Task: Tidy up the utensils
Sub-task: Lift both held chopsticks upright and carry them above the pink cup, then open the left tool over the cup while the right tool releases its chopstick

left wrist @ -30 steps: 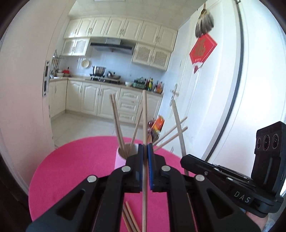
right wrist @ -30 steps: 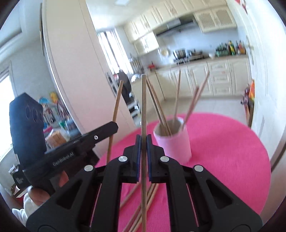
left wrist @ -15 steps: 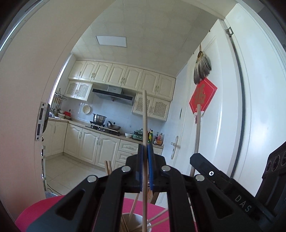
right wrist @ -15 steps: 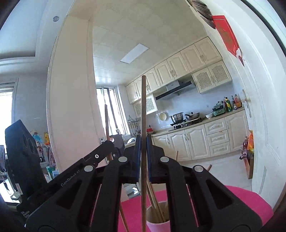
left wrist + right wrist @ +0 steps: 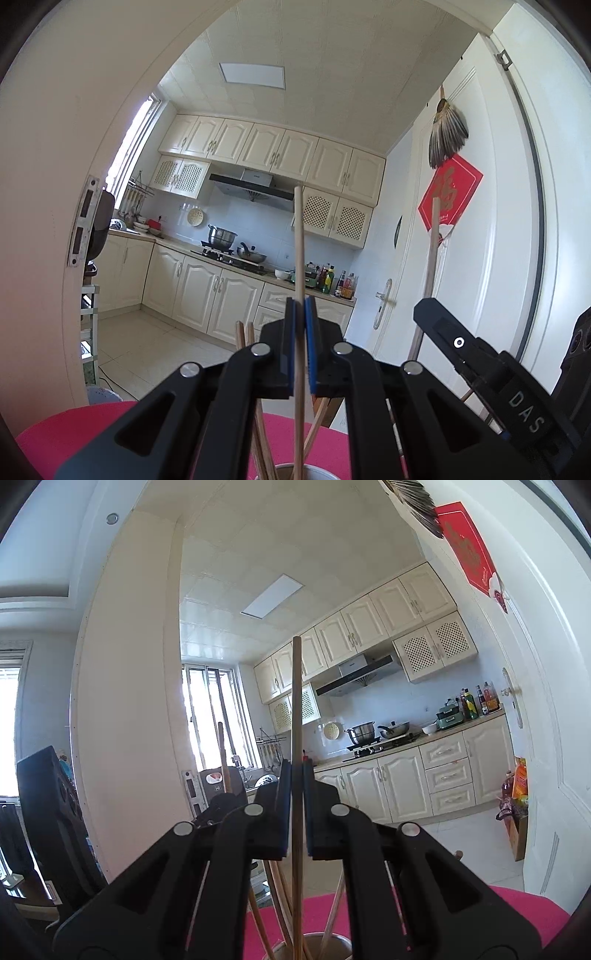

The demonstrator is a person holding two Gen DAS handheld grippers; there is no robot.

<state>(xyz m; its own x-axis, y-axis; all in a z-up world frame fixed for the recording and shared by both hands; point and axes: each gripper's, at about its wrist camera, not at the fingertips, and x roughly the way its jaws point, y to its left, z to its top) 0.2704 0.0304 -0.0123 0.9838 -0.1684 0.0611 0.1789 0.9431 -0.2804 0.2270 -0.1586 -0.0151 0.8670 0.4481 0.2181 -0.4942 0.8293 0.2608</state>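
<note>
My left gripper (image 5: 300, 343) and right gripper (image 5: 295, 808) each pinch one upright chopstick (image 5: 299, 258) in closed fingers, poised above the cup (image 5: 332, 943) for dropping in.

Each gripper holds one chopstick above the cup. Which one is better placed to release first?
Probably the left gripper: its chopstick seems to reach into the cup. The right gripper looks similar, so the advantage is small.
</note>
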